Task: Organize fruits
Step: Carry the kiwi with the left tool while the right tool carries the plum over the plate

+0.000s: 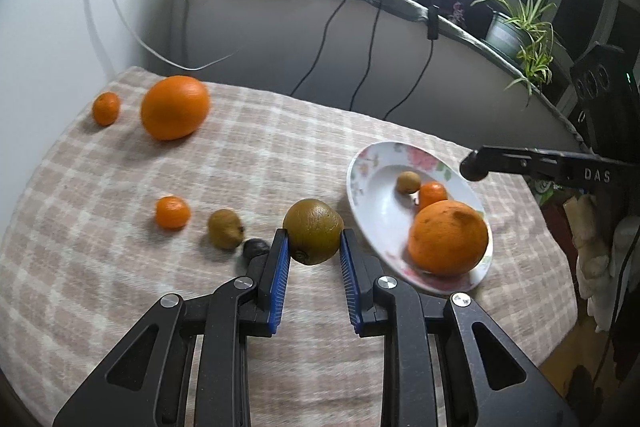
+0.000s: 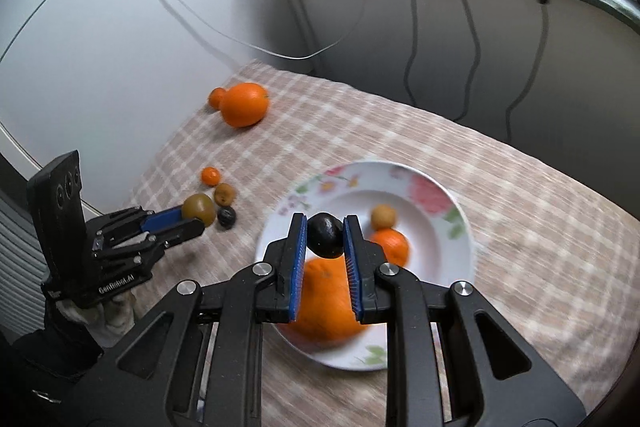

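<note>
Mid-transfer: the right gripper [image 2: 325,237] pinches a small dark round fruit [image 2: 325,235] at frame centre above the floral white plate [image 2: 460,227]; lowering and releasing seems next. The left gripper [image 1: 314,247] brackets a greenish-brown round fruit [image 1: 313,231] at lower centre; whether it grips is unclear.

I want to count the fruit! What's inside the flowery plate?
On the flowery plate lie a big orange, a small mandarin and a little brown fruit. The right gripper holds a dark fruit above it. The orange hides some of the plate.

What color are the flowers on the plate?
Mostly pink, with green leaves, on the white plate. The right wrist view shows them best.
</note>
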`<state>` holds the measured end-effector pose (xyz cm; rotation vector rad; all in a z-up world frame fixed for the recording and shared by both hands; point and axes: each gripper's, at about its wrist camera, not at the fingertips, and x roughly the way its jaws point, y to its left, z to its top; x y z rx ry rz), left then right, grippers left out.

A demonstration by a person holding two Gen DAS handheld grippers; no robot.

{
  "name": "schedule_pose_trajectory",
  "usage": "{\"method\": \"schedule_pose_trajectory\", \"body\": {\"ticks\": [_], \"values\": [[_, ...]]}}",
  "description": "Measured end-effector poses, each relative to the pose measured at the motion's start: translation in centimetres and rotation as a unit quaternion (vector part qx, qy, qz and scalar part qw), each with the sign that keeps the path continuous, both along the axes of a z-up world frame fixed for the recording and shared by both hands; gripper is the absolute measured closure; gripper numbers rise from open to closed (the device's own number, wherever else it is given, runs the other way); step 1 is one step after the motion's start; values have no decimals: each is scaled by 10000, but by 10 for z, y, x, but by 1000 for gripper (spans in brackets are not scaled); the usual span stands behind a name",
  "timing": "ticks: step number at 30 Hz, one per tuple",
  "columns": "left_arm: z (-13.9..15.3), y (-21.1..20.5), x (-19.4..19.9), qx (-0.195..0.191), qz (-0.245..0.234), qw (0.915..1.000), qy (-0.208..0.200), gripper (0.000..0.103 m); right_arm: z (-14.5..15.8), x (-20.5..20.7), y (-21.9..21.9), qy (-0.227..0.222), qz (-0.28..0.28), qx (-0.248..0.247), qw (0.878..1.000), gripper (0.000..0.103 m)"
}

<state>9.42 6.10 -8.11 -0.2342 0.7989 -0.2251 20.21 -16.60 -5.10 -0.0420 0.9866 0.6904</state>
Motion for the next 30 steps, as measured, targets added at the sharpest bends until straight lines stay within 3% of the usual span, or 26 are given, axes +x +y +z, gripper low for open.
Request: {"method": "schedule_pose_trajectory", "body": {"ticks": [10,30], "values": [[-2,-22,9,-25,-195,9998,59,80,-10,-12,-35,-122,-271,-223,9993,84],[-7,-47,18,92,-384,9990,213,79,-34,-16,-51,-8,-284,-449,9986,84]]}}
